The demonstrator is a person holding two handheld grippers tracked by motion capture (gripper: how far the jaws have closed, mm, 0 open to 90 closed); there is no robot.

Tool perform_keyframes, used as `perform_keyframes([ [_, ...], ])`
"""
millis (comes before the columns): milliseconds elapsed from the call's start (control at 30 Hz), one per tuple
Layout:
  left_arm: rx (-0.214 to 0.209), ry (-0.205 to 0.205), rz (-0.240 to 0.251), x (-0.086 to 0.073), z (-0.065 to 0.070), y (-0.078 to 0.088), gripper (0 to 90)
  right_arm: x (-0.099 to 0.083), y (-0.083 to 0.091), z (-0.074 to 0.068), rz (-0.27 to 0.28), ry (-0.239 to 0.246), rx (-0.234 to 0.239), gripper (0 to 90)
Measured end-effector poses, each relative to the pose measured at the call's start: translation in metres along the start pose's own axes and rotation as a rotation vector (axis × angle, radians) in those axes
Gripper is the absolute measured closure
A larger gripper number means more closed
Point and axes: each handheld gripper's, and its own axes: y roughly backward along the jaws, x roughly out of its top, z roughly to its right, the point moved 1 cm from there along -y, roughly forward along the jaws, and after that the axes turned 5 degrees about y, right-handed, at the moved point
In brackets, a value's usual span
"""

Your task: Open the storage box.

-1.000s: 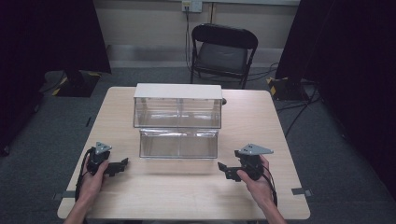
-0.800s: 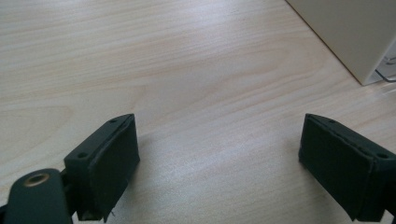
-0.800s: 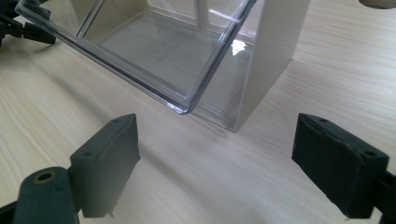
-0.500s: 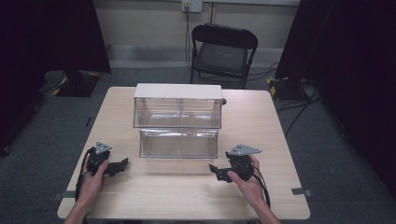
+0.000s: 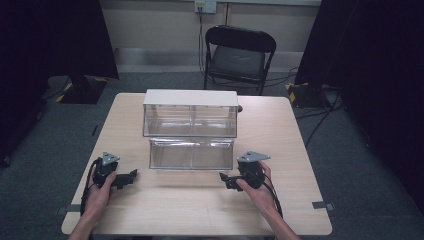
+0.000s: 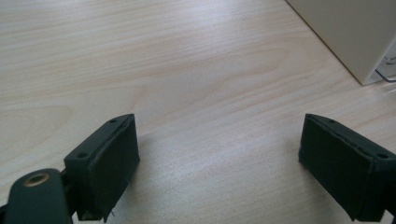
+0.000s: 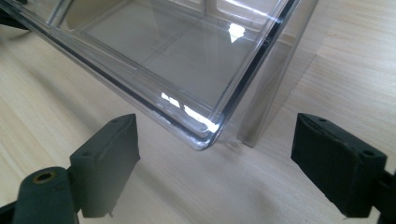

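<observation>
A person at a wooden tabletop (image 5: 200, 210) holds two tools before a clear plastic drawer unit (image 5: 190, 127), which stands at the tabletop's centre with its lower drawer (image 5: 192, 154) pulled out toward the person. The right tool (image 5: 229, 181), at about 5 o'clock from the unit, has its jaws spread wide and empty, and in the right gripper view they straddle the drawer's near corner (image 7: 205, 140) without touching it. The left tool (image 5: 131, 175), at about 7 o'clock, also gapes wide and holds nothing, over bare wood, with the unit's white side (image 6: 355, 32) off at 1 o'clock in its own view. The risk, as it looks from here: the slick, rounded corner gives the jaws little to bite, so a closing grip could slip off, or a one-sided push could skew the drawer in its runners or slide the light, unbraced unit across the tabletop. Counted: one drawer unit, two drawer tiers, two tools, one black folding chair (image 5: 237, 55) beyond at 12 o'clock.
</observation>
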Motion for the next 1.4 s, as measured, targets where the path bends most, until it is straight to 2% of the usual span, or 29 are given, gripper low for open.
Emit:
perform_keyframes([
  [233, -0.001, 0.000, 0.001, 0.000, 0.000, 0.000, 11.6, 0.001, -0.011, 0.005, -0.008, -0.007, 0.012, 14.2],
  [333, 0.001, -0.004, -0.001, 0.000, 0.000, 0.000, 10.9, 0.000, -0.017, 0.004, -0.020, 0.006, 0.012, 14.2],
  [433, -0.006, -0.001, -0.005, 0.001, 0.000, -0.001, 9.7, -0.001, -0.021, 0.005, 0.003, -0.021, 0.023, 14.1],
  [1067, -0.004, -0.003, -0.004, 0.001, 0.000, -0.002, 9.2, 0.003, -0.014, -0.001, 0.067, -0.010, 0.054, 13.7],
  [1400, -0.003, -0.003, -0.004, 0.001, 0.000, -0.002, 9.2, 0.003, -0.013, -0.004, 0.076, -0.002, 0.044, 13.8],
])
